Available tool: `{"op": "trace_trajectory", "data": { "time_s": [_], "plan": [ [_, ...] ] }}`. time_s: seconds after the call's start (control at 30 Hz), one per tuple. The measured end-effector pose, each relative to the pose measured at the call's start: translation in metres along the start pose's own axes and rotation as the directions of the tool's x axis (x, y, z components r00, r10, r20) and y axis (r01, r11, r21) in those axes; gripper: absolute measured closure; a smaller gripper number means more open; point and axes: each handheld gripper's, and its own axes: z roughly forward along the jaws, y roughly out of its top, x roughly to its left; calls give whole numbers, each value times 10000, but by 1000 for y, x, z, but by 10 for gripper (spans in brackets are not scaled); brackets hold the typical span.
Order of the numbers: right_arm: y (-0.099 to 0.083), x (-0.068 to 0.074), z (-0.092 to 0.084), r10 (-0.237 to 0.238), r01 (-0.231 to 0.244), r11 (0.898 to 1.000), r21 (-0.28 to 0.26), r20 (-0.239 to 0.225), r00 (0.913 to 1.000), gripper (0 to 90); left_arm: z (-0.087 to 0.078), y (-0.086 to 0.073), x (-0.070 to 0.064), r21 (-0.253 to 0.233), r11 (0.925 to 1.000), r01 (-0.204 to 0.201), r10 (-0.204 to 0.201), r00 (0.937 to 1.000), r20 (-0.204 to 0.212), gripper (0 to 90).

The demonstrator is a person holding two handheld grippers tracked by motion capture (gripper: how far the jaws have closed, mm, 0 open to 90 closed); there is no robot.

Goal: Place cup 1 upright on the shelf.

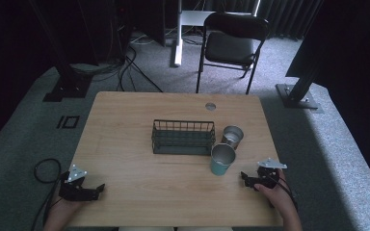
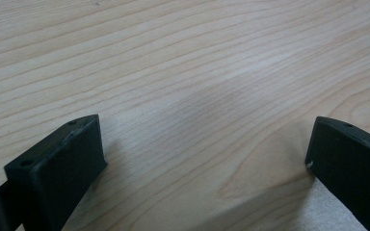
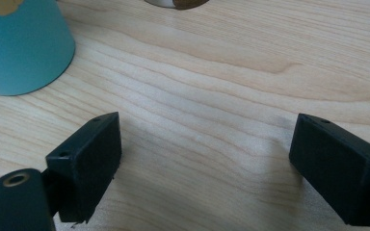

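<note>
Surface: wooden table (image 1: 139, 178) on grey carpet, a black chair (image 1: 231, 45) behind it.
Teal cup (image 1: 221, 159): upright, just right of the wire basket (image 1: 183, 137), a metal cup (image 1: 232, 136) close behind.
Right gripper (image 1: 246, 178): jaws wide apart, empty, near the teal cup.
Left gripper (image 1: 98, 189): jaws wide apart, empty, at the table's near left edge.

No words, numbers, labels or brand names can be read in these pictures. The teal cup (image 3: 21, 45) has a small yellow-brown mark near its upper edge, but the mark is cut off and blurred, so it cannot be read as a letter or a sign.
</note>
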Motion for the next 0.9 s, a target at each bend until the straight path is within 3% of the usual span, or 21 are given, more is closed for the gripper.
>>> {"op": "trace_trajectory", "data": {
  "time_s": [0.13, 0.5, 0.87, 0.9],
  "plan": [
    [0, 0, 0, 3, -3, 10000, -8, -1, 10000, 109, -1, 0, -2, -29, 9999, -116, 116, 9999, -37, 5],
    [0, 0, 0, 2, -2, 10000, -5, -5, 10000, 108, -1, 2, -7, -260, 9996, -138, 147, 9993, 331, 5],
    [0, 0, 0, 3, -3, 10000, -1, -1, 10000, 109, 4, 9, -19, -520, 9965, -660, 695, 9952, 682, 14],
    [0, 0, 0, 3, -3, 10000, -3, -3, 10000, 108, 6, 11, -24, -604, 9942, -887, 929, 9931, 710, 14]
  ]
}}
